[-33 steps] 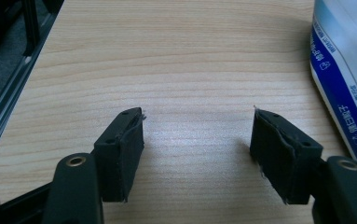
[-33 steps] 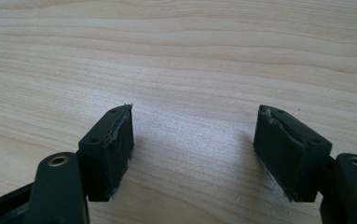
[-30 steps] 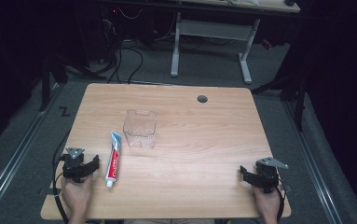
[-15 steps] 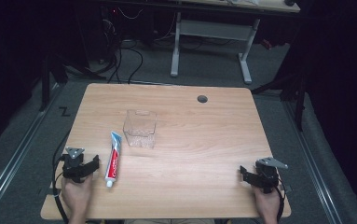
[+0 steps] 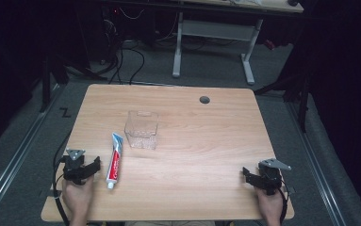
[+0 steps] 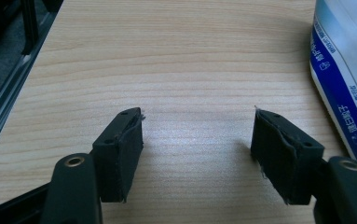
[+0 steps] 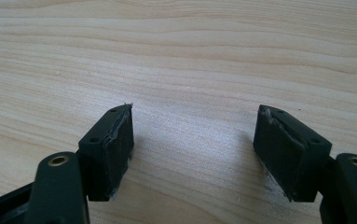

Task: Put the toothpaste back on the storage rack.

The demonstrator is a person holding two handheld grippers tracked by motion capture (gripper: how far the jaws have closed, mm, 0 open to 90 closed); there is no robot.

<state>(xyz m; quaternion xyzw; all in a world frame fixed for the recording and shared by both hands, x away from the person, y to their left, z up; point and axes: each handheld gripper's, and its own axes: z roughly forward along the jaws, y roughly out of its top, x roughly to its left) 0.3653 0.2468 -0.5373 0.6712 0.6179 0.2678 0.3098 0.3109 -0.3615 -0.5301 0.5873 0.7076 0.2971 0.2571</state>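
Toothpaste tube point(image 5: 114, 159) beside clear container point(image 5: 142, 129) on wooden table point(image 5: 206, 141)

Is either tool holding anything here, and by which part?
Nothing is held. The left tool and right tool are both open over bare table; the toothpaste lies untouched.

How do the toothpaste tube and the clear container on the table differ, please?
The toothpaste tube lies flat, cap toward the person; the clear container stands upright with its mouth open. The tube is opaque, printed in white, red and blue; the container is see-through and looks empty. The tube lies beside the left gripper; the container sits farther back. Both rest on the wooden table, untouched.
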